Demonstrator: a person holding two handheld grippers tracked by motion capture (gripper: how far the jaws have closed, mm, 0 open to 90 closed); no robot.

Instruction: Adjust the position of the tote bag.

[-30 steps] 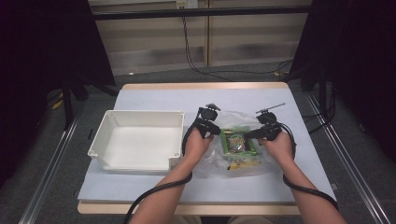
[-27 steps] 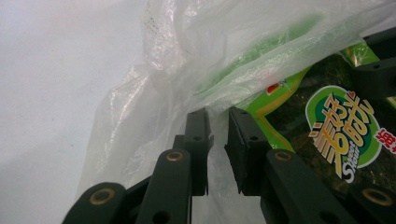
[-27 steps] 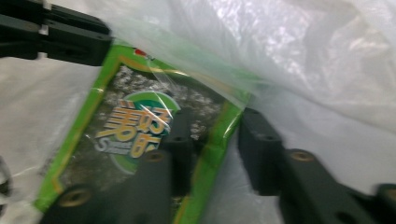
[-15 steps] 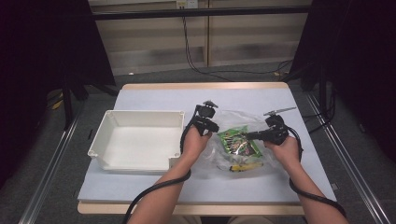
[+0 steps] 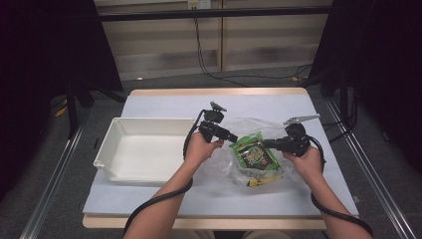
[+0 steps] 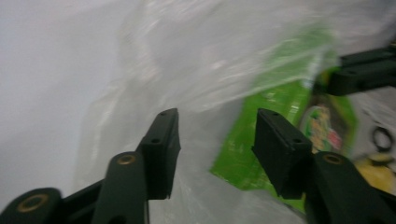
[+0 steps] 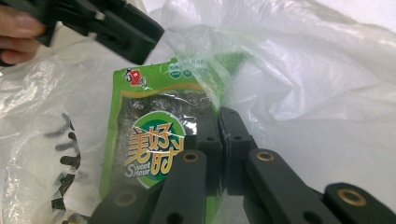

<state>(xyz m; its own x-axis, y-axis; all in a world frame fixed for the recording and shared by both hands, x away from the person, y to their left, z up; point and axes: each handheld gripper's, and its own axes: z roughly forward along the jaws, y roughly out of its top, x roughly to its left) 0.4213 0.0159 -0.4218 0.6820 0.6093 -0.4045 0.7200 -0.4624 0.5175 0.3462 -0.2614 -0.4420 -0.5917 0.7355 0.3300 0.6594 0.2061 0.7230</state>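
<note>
From the high view, a crumpled clear plastic bag lies on the pale grey tabletop, just right of an empty white rectangular plastic tray. Inside the bag sits a green foil snack packet with a yellow item below it. The left hand-held gripper reaches the bag's left edge, and the right hand-held gripper points into it from the right, at the packet.

In the left gripper view, the left hand-held gripper is released, jaws spread wide around blurred bag film, with the green packet beyond.

In the right gripper view, the right hand-held gripper is clenched, its jaws pressed together on the bag film at the packet's right edge; whether the packet itself is pinched is unclear. The other gripper's black jaws hang at upper left.
</note>
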